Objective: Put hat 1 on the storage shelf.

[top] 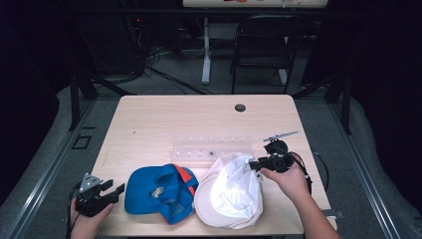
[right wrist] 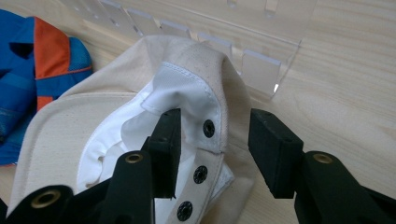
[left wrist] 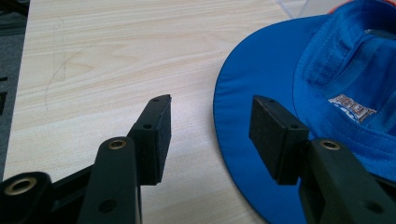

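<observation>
A blue cap (top: 158, 191) with an orange panel lies upside down at the table's front, its brim pointing left. Just right of it lies a cream cap (top: 229, 191), also upside down, white lining showing. My left gripper (top: 114, 188) rests open at the front left. In the left gripper view its jaws (left wrist: 210, 116) stand apart beside the blue cap (left wrist: 280, 70), one pad over the brim's edge. My right gripper (top: 252, 164) is at the cream cap's back edge. It (right wrist: 215, 126) is open, and the cap's snap strap (right wrist: 205, 158) and rear band lie between its jaws.
A clear acrylic rack (top: 209, 147) with several slots lies flat behind the caps, close to the cream cap (right wrist: 70, 126). A cable hole (top: 240, 107) sits at the table's far middle. A folding chair (top: 263, 40) stands beyond the table (top: 164, 114).
</observation>
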A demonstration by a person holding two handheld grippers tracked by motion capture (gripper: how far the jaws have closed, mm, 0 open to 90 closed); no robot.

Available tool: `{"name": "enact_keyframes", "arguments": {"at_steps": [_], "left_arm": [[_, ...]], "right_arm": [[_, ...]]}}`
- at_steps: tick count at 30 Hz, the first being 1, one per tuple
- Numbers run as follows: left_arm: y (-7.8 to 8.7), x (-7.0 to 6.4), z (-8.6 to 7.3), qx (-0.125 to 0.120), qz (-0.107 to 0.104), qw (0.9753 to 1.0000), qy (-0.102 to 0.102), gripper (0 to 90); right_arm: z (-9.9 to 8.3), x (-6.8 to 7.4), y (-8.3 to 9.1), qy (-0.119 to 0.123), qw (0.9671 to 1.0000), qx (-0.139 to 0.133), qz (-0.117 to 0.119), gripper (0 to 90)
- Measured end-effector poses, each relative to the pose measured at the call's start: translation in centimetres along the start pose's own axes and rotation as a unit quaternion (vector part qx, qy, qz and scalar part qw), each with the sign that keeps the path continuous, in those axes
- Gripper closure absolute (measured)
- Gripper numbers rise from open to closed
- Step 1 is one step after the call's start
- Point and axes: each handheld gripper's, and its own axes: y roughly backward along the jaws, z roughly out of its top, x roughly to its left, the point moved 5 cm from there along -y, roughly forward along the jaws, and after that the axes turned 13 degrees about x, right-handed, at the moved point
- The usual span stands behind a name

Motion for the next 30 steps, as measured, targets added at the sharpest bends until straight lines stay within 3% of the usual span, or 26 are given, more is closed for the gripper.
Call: {"name": "enact_keyframes", "arguments": {"at_steps": [3, 10, 12, 14, 24, 30], "left_arm": [[0.0, 0.0, 0.0, 0.000, -0.002, 1.0000, 0.000, 49.8], [0.0, 0.0, 0.0, 0.000, -0.004, 1.0000, 0.000, 50.9], [0.1, 0.0, 0.0, -0.001, -0.006, 1.0000, 0.001, 51.0], [0.1, 0.0, 0.0, -0.001, -0.006, 1.0000, 0.001, 51.1], [0.0, 0.0, 0.0, -0.002, -0.004, 1.0000, 0.002, 51.6], [0.0, 0.0, 0.0, 0.000, -0.004, 1.0000, 0.003, 51.8]], "right_arm": [[0.1, -0.1, -0.9, -0.002, 0.9998, 0.014, 0.012, 53.5], [0.4, -0.1, -1.7, 0.000, 0.9996, 0.025, 0.013, 54.5], [0.4, 0.0, -1.9, 0.002, 0.9996, 0.026, 0.013, 64.4], [0.4, 0.1, -1.8, 0.002, 0.9995, 0.027, 0.016, 66.8], [-0.1, 0.4, -0.5, 0.008, 0.9994, 0.034, -0.003, 76.9], [-0.9, -0.1, 0.3, 0.000, 0.9982, 0.048, -0.035, 78.2]]}}
